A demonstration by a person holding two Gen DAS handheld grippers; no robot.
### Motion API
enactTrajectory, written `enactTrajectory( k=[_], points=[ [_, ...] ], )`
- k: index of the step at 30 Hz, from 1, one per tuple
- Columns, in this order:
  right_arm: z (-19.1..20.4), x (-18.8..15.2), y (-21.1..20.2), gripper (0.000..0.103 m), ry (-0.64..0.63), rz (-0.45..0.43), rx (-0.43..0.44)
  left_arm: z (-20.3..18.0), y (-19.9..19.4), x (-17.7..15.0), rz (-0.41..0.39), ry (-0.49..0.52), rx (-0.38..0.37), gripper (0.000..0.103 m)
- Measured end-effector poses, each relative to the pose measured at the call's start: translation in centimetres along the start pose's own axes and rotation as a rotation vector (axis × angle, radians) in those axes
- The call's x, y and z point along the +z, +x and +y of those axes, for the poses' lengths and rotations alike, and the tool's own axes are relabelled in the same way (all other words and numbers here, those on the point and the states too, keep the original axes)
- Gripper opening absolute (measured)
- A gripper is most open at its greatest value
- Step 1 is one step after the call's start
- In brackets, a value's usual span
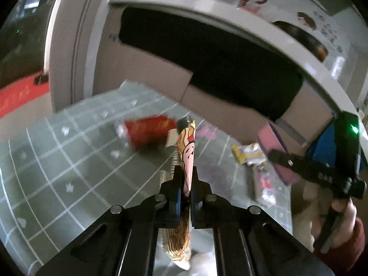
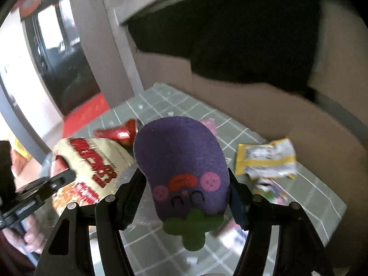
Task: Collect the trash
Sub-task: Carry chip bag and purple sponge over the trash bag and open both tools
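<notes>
My left gripper (image 1: 186,172) is shut on a gold and red snack wrapper (image 1: 187,147), held edge-on above the green grid mat (image 1: 69,161); the wrapper shows broadside in the right wrist view (image 2: 92,170). My right gripper (image 2: 186,184) is shut on a purple eggplant-shaped felt pad (image 2: 181,161) with a green stem; it appears pink from behind in the left wrist view (image 1: 273,147). On the mat lie a red wrapper (image 1: 147,131) (image 2: 119,132), a yellow and white wrapper (image 1: 248,153) (image 2: 266,158), a small pink piece (image 1: 207,131) (image 2: 208,124) and a colourful wrapper (image 1: 264,184) (image 2: 269,191).
A cardboard box (image 1: 161,73) (image 2: 253,110) lined with a black bag (image 1: 218,57) (image 2: 230,34) stands open just behind the mat. A grey door frame (image 1: 66,46) rises at the left. A red floor mat (image 1: 18,96) lies at far left.
</notes>
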State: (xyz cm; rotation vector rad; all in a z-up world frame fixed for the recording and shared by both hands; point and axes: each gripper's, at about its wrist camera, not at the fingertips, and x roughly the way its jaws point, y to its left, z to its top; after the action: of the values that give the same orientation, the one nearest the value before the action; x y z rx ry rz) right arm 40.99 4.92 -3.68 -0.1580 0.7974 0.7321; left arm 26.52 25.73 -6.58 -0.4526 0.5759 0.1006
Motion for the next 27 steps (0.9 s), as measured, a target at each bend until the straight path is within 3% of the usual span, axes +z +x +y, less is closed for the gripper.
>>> enactTrajectory(
  k=[4, 14, 27],
  points=[
    [-0.8, -1.5, -5.4, 0.064, 0.035, -0.113, -0.052, -3.3, -1.8, 1.3, -0.057, 0.058, -0.022, 0.005],
    [-3.9, -5.8, -16.2, 0.064, 0.11, -0.267, -0.142, -13.5, -6.0, 1.3, -0.128, 0.213, -0.136, 0.005],
    [-9.4, -13.3, -27.8, 0.064, 0.248, -0.401, -0.323, -25.9, -6.6, -4.4, -0.055, 0.35, -0.365, 0.005]
  ],
)
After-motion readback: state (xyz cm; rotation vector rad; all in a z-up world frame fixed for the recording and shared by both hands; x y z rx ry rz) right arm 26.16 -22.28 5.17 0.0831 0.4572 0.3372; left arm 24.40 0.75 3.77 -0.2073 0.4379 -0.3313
